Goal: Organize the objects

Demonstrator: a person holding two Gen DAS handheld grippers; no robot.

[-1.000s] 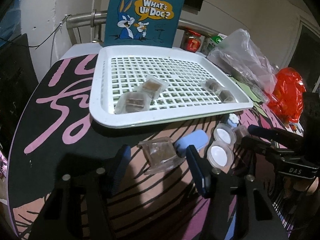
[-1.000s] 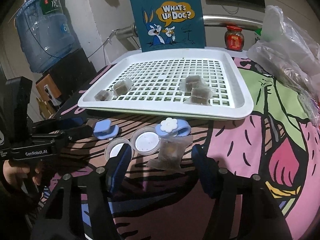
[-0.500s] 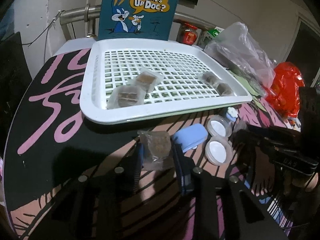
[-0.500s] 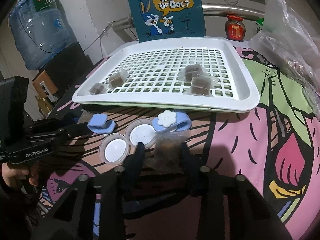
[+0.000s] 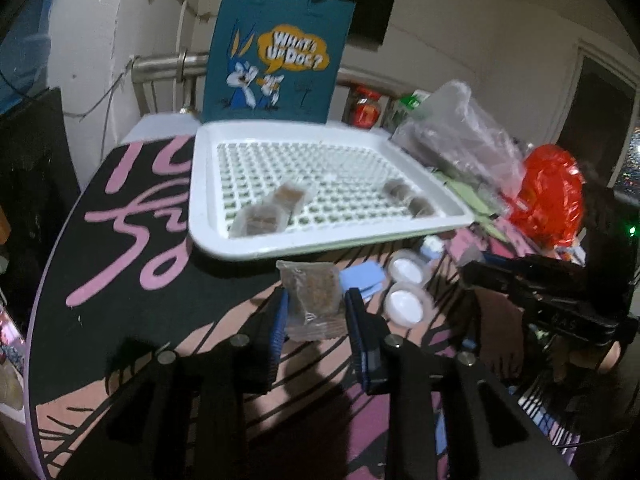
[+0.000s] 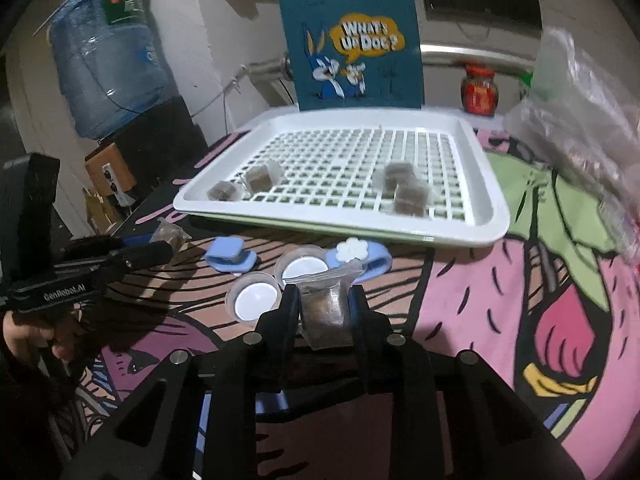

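Your left gripper point(image 5: 316, 316) has a matte black frame, round silver screws on its arms and blue pads inside the fingers point(image 5: 279, 320). Seen from the other camera, its side carries white "GenRobot.AI" lettering. Your right gripper point(image 6: 326, 312) has the same black frame and silver screws; a dark sleeve point(image 6: 16, 392) covers your left arm.

Dim indoor light, slight motion blur, dark fisheye-warped corners

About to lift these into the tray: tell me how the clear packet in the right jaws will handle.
The clear packet likely flexes: its film crumples between the right gripper jaws. The brown block inside probably gives it some stiffness. It looks light, though glossy film might slip.
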